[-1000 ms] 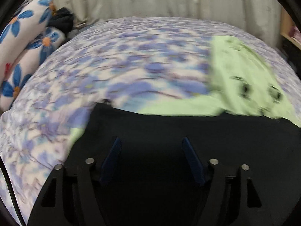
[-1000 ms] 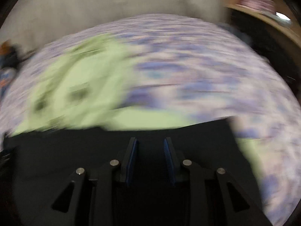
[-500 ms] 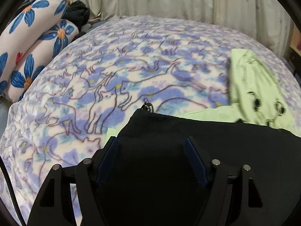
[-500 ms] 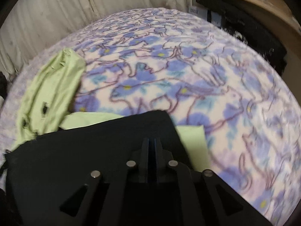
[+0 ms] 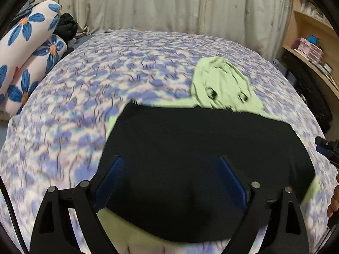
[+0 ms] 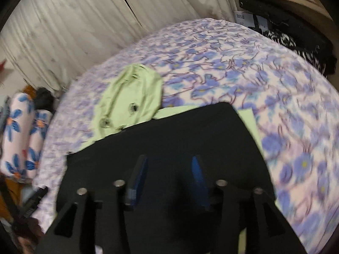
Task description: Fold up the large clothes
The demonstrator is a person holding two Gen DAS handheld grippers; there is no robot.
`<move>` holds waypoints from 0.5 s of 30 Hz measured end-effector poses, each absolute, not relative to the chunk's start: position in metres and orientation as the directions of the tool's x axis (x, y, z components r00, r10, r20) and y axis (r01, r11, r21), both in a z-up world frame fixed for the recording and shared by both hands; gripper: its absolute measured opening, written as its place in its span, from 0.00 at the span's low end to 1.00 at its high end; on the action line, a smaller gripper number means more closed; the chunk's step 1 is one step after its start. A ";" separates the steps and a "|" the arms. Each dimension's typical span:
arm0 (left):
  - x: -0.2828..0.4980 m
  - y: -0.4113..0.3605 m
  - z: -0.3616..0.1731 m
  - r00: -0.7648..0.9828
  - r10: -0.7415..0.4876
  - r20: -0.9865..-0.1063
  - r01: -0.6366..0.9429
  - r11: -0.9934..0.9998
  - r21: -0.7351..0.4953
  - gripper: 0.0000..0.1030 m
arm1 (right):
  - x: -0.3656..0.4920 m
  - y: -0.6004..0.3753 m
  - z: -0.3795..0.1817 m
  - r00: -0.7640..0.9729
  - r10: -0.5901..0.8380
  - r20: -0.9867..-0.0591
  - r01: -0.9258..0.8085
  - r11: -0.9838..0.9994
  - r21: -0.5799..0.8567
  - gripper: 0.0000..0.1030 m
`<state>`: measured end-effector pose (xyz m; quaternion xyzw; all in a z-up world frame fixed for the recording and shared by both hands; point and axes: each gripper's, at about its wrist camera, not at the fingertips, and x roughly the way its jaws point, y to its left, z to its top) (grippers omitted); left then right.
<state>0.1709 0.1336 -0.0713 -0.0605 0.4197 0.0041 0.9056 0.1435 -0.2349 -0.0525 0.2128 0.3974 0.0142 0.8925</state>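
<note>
Release is the news from your left wrist camera: the left gripper (image 5: pixel 169 182) hangs with its blue pads (image 5: pixel 110 180) spread wide and nothing between them, just as it did half a second ago, but it has lifted and pulled back, so more of the black garment (image 5: pixel 201 148) now shows as a broad folded panel lying flat. That black piece sits on top of a light green garment (image 5: pixel 222 84), whose hooded end sticks out beyond the far edge and whose margins peek out at the near left and right. Both lie on the flowered blanket (image 5: pixel 106 80) covering the bed, with the blue-flower pillows (image 5: pixel 27 48) well off to the left. At the right edge you can just see the tip of your other tool; the picture is too smeared to say more.

From your right wrist camera, the change is plainer. Half a second ago the right gripper (image 6: pixel 169 180) had its pads pressed together; now they stand apart with only dark cloth beneath them, so you have let go. The black garment (image 6: pixel 169 137) rests square-edged over the green one (image 6: pixel 131 95), a green strip showing along its right side against the blanket (image 6: pixel 275 84).

With both claws empty and the black panel settled, I judge this fold laid down. The green layer underneath is not lined up with it, so the next grasp probably belongs on a fresh edge, taken once the motion blur stops.
</note>
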 end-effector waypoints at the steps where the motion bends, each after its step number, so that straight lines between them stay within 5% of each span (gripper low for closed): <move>1: 0.156 0.132 -0.073 0.652 -0.046 -0.757 -0.067 0.991 -0.118 0.87 | 0.130 -0.233 -0.054 0.693 0.198 -0.694 0.146 0.903 0.403 0.56; 15: 0.051 0.141 -0.136 0.599 -0.146 -0.788 -0.155 0.944 -0.292 0.87 | 0.023 -0.250 -0.107 0.664 0.175 -0.727 0.237 0.873 0.426 0.57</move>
